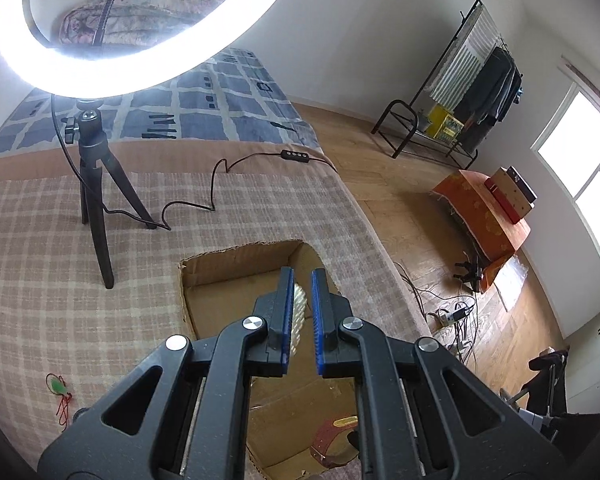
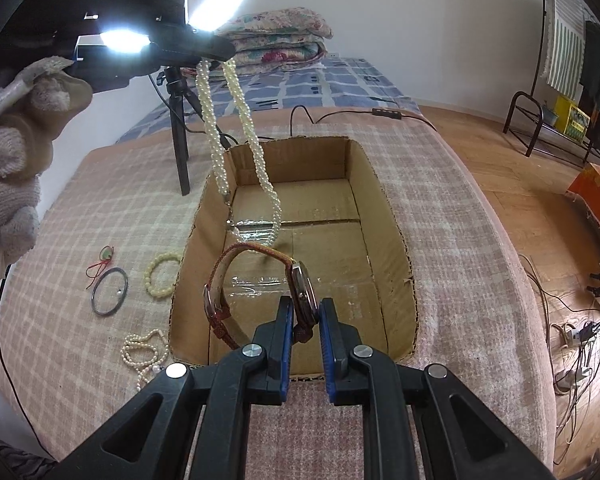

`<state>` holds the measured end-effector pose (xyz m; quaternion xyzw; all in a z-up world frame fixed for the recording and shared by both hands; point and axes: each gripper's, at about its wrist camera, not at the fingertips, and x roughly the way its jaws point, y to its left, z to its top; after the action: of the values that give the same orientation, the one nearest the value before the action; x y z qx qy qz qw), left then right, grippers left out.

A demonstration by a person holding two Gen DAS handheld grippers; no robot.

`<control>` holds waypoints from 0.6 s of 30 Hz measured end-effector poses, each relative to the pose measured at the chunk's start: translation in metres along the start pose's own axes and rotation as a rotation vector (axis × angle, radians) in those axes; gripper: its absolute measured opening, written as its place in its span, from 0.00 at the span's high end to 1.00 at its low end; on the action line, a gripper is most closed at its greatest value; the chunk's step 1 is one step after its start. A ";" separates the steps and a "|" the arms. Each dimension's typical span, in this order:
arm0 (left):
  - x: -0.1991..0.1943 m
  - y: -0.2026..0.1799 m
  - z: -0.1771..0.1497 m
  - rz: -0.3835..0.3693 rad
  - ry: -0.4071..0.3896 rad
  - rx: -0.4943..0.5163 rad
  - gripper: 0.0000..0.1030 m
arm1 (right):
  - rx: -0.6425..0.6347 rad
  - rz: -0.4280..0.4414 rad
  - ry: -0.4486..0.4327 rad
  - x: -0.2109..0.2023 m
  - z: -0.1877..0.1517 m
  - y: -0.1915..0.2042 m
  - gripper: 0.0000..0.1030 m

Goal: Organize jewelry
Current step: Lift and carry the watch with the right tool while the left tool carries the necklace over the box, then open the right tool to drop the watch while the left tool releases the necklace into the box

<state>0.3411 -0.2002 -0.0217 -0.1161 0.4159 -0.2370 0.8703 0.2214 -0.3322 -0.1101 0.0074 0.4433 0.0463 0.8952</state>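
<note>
So, right wrist view, left to right: a gloved hand (image 2: 16,152) at the upper left carries the left gripper (image 2: 216,50), clenched on a twisted pearl necklace (image 2: 236,128) that hangs down into the cardboard box (image 2: 396,248), its lower loop near the box floor. At left center, on the checked blanket (image 2: 460,240), a red cord pendant (image 2: 102,262), a dark bangle (image 2: 110,291) and a pale bead bracelet (image 2: 162,274) lie just beside the box, and a thin pearl strand (image 2: 144,354) lies at lower left. Center bottom, the right gripper (image 2: 305,320) is clamped on a watch (image 2: 300,292) by its case, strap looping left, held over the near end of the box. In the left wrist view pearls show between the narrow jaws, above the box, with the ring light (image 1: 148,60) on its tripod at the upper left. Box floor looks bare, so nothing is dropped in yet; two pieces look about to go in, four remain on the blanket. Early stage, I'd judge.
</note>
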 end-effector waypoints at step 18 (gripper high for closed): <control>-0.034 0.015 0.002 0.059 -0.038 0.018 0.39 | -0.081 -0.072 -0.087 -0.020 0.002 0.021 0.17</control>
<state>0.3290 -0.1698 -0.0045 -0.1004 0.4004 -0.2127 0.8857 0.2098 -0.3129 -0.0918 -0.0427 0.4019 0.0317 0.9141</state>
